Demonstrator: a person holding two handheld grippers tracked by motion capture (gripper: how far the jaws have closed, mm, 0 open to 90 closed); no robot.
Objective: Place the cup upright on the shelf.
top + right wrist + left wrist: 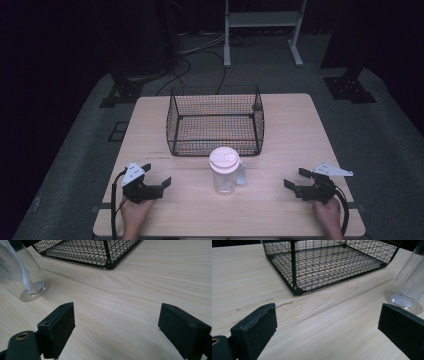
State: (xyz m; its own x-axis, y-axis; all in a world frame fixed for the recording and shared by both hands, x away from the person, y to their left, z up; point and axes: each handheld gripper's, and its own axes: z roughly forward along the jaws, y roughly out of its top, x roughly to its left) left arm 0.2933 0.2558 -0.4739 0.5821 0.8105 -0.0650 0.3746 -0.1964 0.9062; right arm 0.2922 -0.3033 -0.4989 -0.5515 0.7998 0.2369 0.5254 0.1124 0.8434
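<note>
A clear plastic bottle with a white lid stands upright at the table's middle front, just before the black wire basket. My left gripper rests open at the front left, a hand's width left of the bottle. At the front right my right gripper is open too, its jaws pointing toward the bottle. In the left gripper view the bottle stands at the right edge beyond the wide-apart jaws, with the basket ahead. In the right gripper view the bottle is at the upper left and the basket farther on.
The light wooden table has bare wood on both sides of the basket and bottle. A white strap hangs down the bottle's side. Beyond the table are cables on the grey floor and a white frame's legs.
</note>
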